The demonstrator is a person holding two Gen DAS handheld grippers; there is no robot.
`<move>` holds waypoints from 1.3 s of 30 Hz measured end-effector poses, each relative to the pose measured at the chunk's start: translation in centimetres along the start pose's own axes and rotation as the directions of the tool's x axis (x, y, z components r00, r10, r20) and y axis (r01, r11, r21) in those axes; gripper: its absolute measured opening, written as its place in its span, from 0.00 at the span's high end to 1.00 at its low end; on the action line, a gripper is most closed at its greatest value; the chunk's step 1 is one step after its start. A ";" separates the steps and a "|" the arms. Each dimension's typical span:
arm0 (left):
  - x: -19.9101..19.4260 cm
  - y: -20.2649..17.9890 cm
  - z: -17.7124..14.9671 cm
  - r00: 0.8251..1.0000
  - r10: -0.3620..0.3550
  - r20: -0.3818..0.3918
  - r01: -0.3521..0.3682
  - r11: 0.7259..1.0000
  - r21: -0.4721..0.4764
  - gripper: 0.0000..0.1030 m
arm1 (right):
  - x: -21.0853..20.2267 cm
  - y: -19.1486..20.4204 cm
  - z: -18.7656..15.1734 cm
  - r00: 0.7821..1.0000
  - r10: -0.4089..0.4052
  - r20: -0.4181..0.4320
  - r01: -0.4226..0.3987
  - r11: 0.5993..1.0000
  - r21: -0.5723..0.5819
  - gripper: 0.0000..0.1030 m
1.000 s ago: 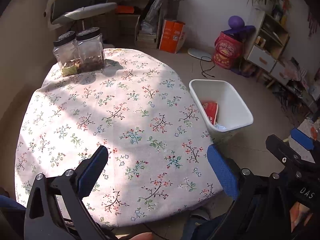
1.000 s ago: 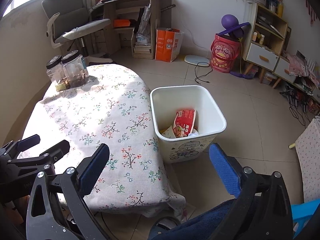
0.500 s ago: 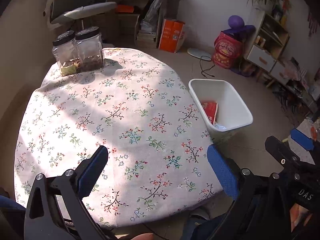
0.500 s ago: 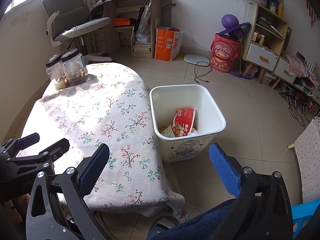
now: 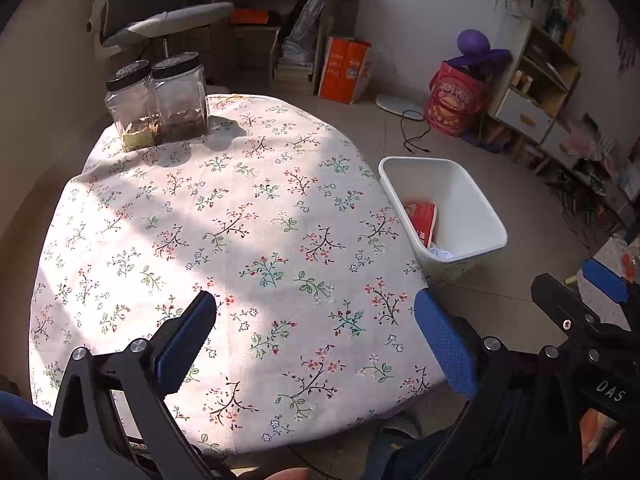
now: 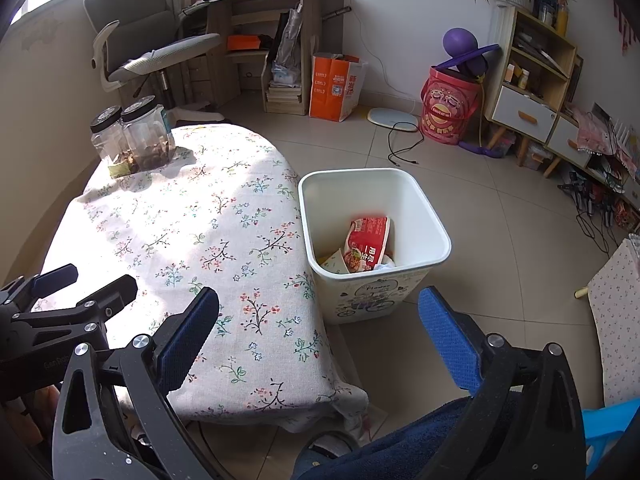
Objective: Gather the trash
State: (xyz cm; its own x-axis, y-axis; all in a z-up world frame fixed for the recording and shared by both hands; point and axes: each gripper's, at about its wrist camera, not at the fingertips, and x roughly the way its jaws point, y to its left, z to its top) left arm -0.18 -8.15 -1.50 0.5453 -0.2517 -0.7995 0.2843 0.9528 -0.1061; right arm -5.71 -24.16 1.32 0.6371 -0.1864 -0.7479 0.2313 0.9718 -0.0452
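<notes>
Both tools empty. Left tool (image 5: 316,326) is released, jaws spread wide, hovering over the near part of the bench (image 5: 224,216). Right tool (image 6: 318,320) is likewise released, jaws wide, held out past the bench's right edge above the floor, near the white bin (image 6: 438,240).

Trash location: the red snack wrapper (image 6: 366,248) lies inside the bin with some pale paper scraps beside it. No loose trash visible on the floral cloth in either view. The only things on the bench are two black-lidded jars (image 5: 160,108), touching each other at the far left corner.

Judgement: collection looks finished, or nearly so; nothing left on the bench to grasp.

Risks from here:
- Mistaking the jars for trash. They hold contents and stand close to the cloth's far edge; a wide-jaw grab could tip one against the other or push it off.
- The cloth hangs loose over the bench edge beside the bin. A tool dragged across it could snag the fabric and pull the jars along.
- The bin stands just beside the bench; a low sweep of the right tool could knock its rim and spill the wrapper back out.
- The two tools are near each other at the bench's near right corner; crossing paths risks a clash.
</notes>
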 end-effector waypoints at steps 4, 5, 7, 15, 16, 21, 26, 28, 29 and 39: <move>0.0 -0.1 0.0 1.000 0.000 0.000 0.000 1.000 0.001 0.07 | 0.0 0.0 0.0 1.000 0.000 0.000 0.000 1.000 0.000 0.07; 0.0 -0.1 0.0 1.000 0.000 0.000 0.000 1.000 0.001 0.07 | 0.0 0.0 0.0 1.000 0.000 0.000 0.000 1.000 0.000 0.07; 0.0 -0.1 0.0 1.000 0.000 0.000 0.000 1.000 0.002 0.07 | 0.0 0.0 0.0 1.000 0.000 -0.001 0.000 1.000 0.000 0.07; 0.0 -0.1 0.0 1.000 0.000 0.001 0.000 1.000 0.004 0.07 | 0.0 0.0 0.1 1.000 0.000 -0.001 0.000 1.000 -0.001 0.07; 0.0 -0.1 0.1 1.000 0.000 0.001 0.000 1.000 0.005 0.07 | 0.0 0.1 0.1 1.000 0.000 -0.001 0.000 1.000 -0.001 0.07; 0.0 -0.1 0.1 1.000 0.002 0.002 -0.002 1.000 0.007 0.07 | 0.0 0.0 0.1 1.000 -0.001 -0.001 0.000 1.000 -0.001 0.07; 0.0 0.1 0.2 1.000 0.003 0.004 -0.003 1.000 0.008 0.07 | 0.0 0.0 0.1 1.000 0.000 -0.001 0.000 1.000 -0.001 0.07; -0.1 0.1 0.2 1.000 0.002 0.009 -0.002 1.000 0.011 0.07 | 0.0 0.0 0.1 1.000 0.000 -0.002 0.000 1.000 -0.002 0.07; -0.1 0.1 0.2 1.000 0.003 0.013 -0.003 1.000 0.013 0.07 | 0.0 0.0 0.1 1.000 -0.001 -0.002 0.001 1.000 -0.002 0.07; -0.1 0.2 0.3 1.000 0.003 0.014 -0.003 1.000 0.013 0.07 | 0.0 0.0 0.2 1.000 -0.001 -0.002 0.001 1.000 -0.003 0.07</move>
State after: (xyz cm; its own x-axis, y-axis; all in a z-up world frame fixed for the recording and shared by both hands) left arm 0.08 -8.01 -1.23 0.5572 -0.2509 -0.7916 0.2923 0.9515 -0.0959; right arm -5.60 -24.16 1.46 0.6353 -0.1869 -0.7493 0.2296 0.9721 -0.0479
